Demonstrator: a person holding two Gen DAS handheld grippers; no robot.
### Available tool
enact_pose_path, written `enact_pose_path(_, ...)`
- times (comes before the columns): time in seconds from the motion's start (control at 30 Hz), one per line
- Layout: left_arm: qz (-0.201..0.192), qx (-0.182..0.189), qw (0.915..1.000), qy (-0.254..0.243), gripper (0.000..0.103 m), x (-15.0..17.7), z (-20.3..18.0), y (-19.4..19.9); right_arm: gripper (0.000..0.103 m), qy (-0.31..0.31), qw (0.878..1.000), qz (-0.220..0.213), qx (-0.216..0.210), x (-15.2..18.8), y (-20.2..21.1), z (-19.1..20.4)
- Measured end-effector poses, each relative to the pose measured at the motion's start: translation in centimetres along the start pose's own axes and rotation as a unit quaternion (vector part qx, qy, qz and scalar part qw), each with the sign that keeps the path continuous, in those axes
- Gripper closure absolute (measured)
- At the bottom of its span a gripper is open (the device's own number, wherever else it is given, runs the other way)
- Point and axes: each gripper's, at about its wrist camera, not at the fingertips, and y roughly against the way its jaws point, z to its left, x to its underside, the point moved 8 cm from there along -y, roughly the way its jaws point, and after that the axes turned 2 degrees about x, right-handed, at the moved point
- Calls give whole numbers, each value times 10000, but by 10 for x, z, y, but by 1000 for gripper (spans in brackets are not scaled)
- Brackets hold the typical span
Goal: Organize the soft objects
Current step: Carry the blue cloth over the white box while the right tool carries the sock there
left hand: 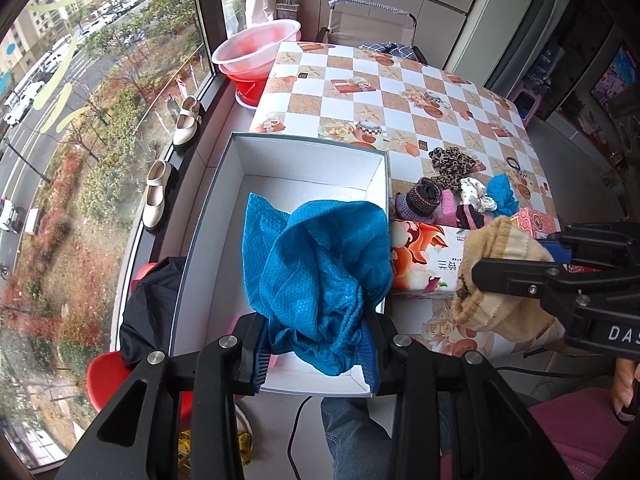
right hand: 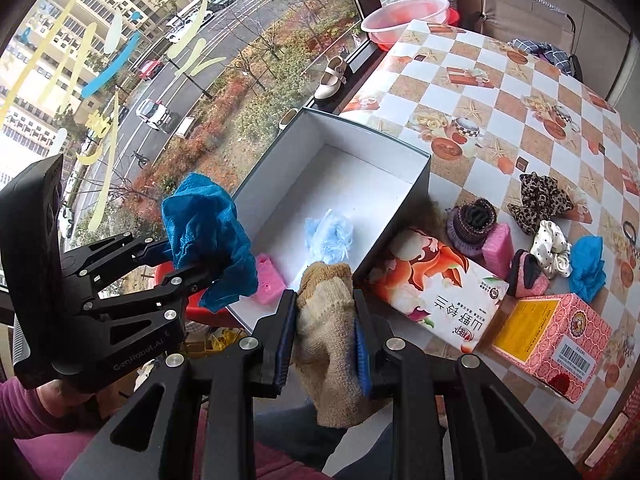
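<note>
Now each tool pinches one thing: left tool [left hand: 316, 350] blue cloth [left hand: 316, 256], right tool [right hand: 324, 350] beige sock [right hand: 326, 320]

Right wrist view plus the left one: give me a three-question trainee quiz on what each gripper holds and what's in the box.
1. True or false: the right gripper is shut on the beige sock.
2. What does the left gripper hold?
A. leopard scrunchie
B. blue cloth
C. tissue box
3. Fill in: inside the white box lie a light blue fluffy item and a pink ____.

Key
1. True.
2. B: its fingers clamp the blue cloth over the box.
3. Sponge; the pink sponge sits by the near wall.
</note>
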Motion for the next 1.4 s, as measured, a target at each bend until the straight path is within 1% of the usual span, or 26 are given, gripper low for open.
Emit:
enact_pose_path(0.13, 66, -119, 9999, 20, 63, -2, 3, -1, 75, 4, 9999, -9, -128, -4, -4, 1)
enact_pose_path(0.27, 251, -286, 9992, 137, 63, -2, 12, -4, 75, 72, 9994, -95, -311, -12, -8, 6)
enact_pose_path(0.47, 552, -633, 9961, 281, 63, -4, 21, -6, 75, -31, 9965, -318, -776, -27, -9, 5)
enact_pose_path(0.63, 845, -818, 9925, 331, 63, -6, 17, -12, 75, -86, 9935, -458, -1043, -36, -10, -1)
enact_pose_path(0.73, 968, -853, 9910, 354, 63, -8, 12, -16, 75, -85, 9919, -466, -1182, -35, -9, -4)
enact_pose_path(1.07, 1201, -990, 9866, 491, 63, -15, 5, -25, 75, -84, 9895, -459, -1370, -33, -6, -17)
enact_pose_path(1.4, 1209, -1012, 9861, 522, 63, -17, 4, -26, 75, -92, 9885, -391, -1461, -32, -7, -21)
